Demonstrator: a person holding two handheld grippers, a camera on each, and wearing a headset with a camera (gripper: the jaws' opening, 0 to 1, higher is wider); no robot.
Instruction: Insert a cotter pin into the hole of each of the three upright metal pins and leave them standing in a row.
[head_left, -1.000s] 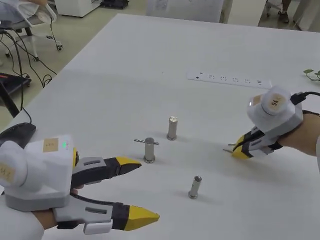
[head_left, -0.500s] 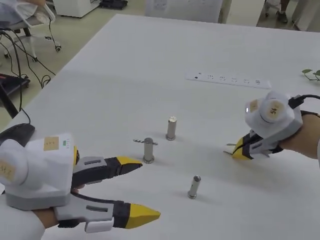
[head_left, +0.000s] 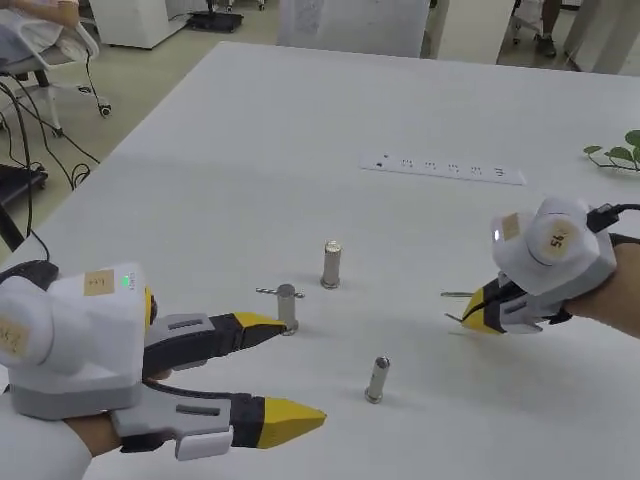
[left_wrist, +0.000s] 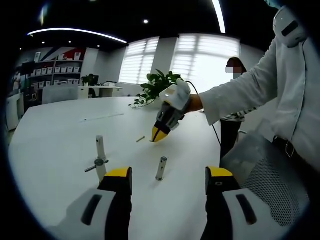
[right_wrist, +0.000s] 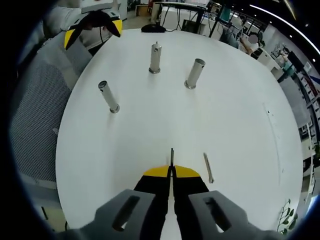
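Right gripper (head_left: 468, 320), near the right edge of the bench (head_left: 250, 150), pinches a cotter (right_wrist: 171, 156); a second cotter (right_wrist: 208, 167) lies just beside. Left gripper (head_left: 300, 372) gapes wide at the near edge. Mid-bench stand the far pin (head_left: 331, 264), near pin (head_left: 377, 379) and left pin (head_left: 287, 308), which has a third cotter (head_left: 266, 292) through it.

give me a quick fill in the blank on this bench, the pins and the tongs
1. ____ metal pins stand upright on the white table.
2. The right tongs are ____ on a cotter pin.
3. The left tongs are ____ and hold nothing.
4. An inserted cotter pin crosses just ____ of the metal pins.

Missing words: three; shut; open; one.
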